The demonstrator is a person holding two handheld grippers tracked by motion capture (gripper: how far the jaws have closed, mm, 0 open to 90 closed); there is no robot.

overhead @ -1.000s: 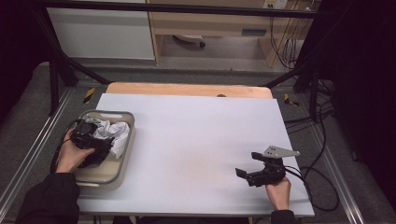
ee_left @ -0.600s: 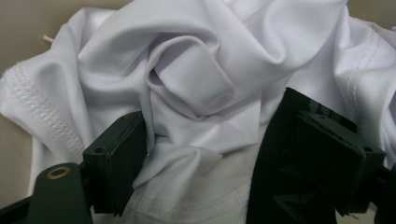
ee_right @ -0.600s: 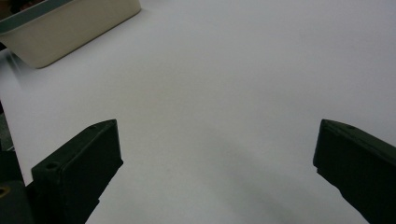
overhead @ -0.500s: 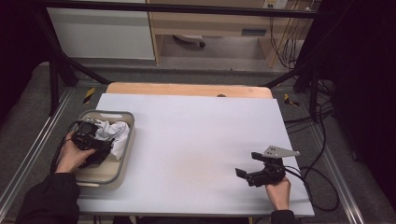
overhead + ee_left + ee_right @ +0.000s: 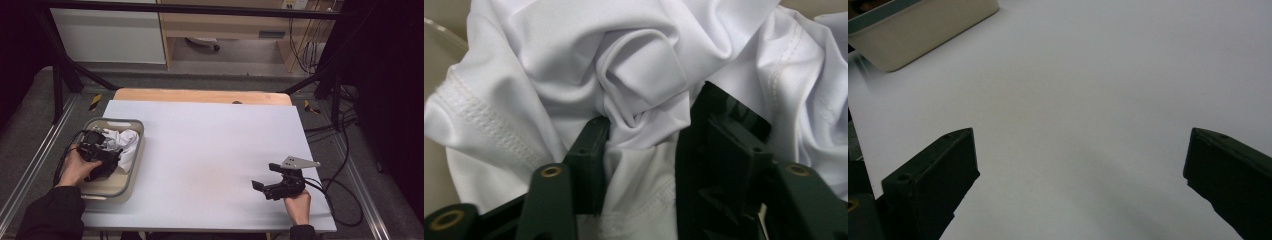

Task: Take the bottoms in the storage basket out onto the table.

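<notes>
A crumpled white cloth (image 5: pixel 127 142) lies in a beige tub (image 5: pixel 131 175) at the table's left edge. My left gripper (image 5: pixel 100 150) reaches into the tub. In the left gripper view its jaws have just been closing, and the left gripper (image 5: pixel 644 135) now pinches a bunched fold of the white cloth (image 5: pixel 644 65) between its pads. My right gripper (image 5: pixel 264 176) rests low over the white table near the front right, with the jaws wide apart. The right gripper (image 5: pixel 1078 160) has nothing between its jaws.
The white tabletop (image 5: pixel 210 150) stretches between the two hands. A wooden strip (image 5: pixel 200 95) runs along its far edge. Cables (image 5: pixel 345 200) trail off the right side. In the right gripper view the tub (image 5: pixel 923 30) stands far off at upper left.
</notes>
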